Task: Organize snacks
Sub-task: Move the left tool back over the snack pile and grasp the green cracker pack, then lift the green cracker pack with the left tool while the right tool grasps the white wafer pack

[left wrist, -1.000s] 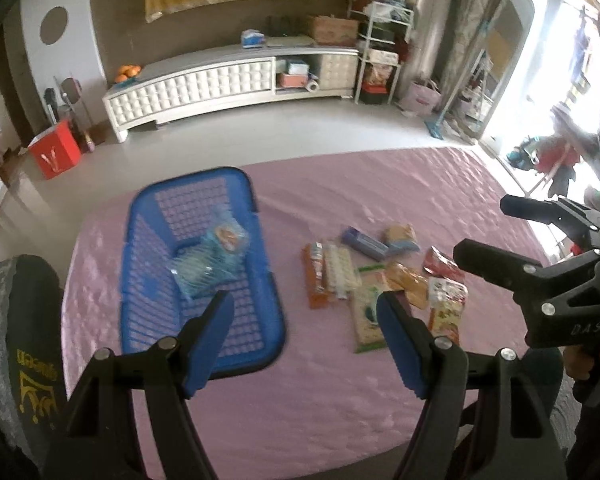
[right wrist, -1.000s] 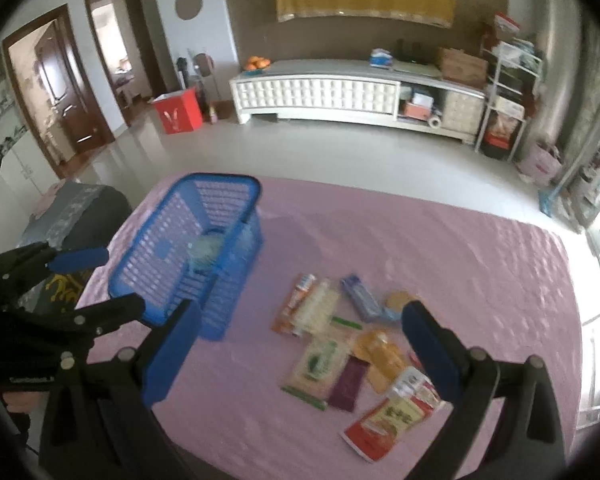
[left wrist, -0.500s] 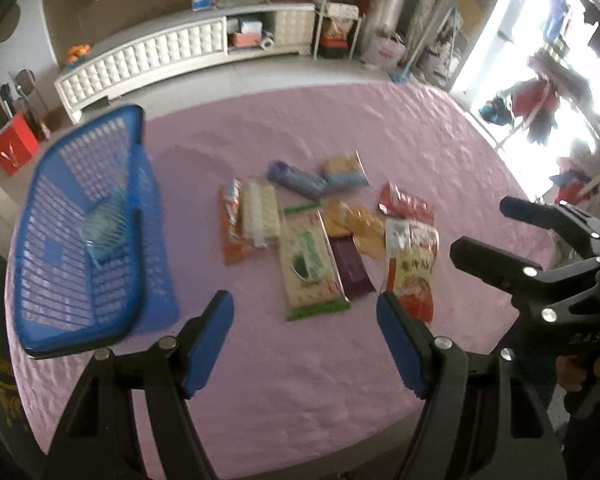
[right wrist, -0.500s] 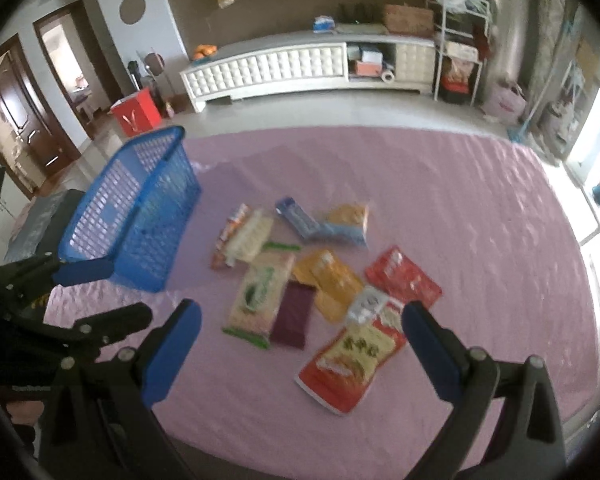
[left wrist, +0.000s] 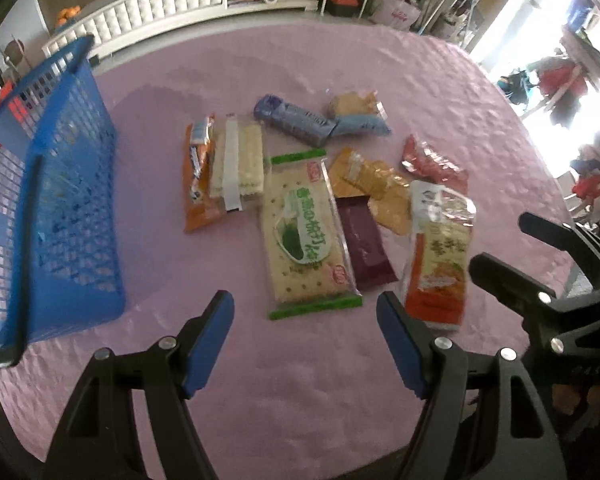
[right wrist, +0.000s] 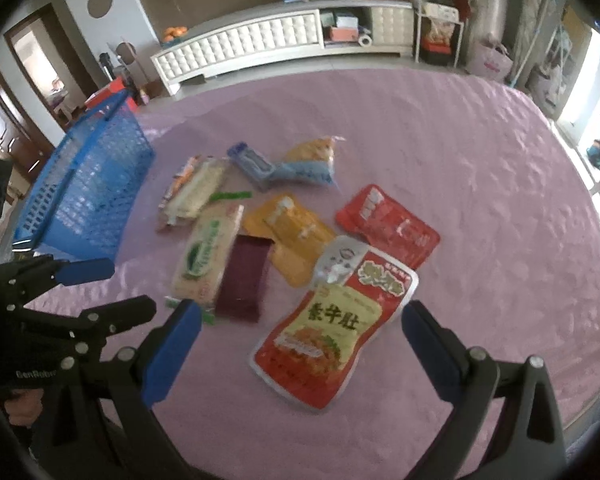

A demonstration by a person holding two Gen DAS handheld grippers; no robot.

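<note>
Most of the sorting is judged to be left: the snacks (left wrist: 306, 216) are spread on the pink cloth (left wrist: 300, 380) just ahead of both sets of fingers, outside the blue basket (left wrist: 52, 208) far to their left. The left gripper (left wrist: 305, 322) and right gripper (right wrist: 300, 330) are spread wide, with nothing held.

Ahead of the open jaws, glossy plastic snack packets (left wrist: 305, 229) lie on a matt, crinkled pink cloth (left wrist: 300, 380); the blue basket (left wrist: 60, 216) looks like moulded plastic lattice.
</note>
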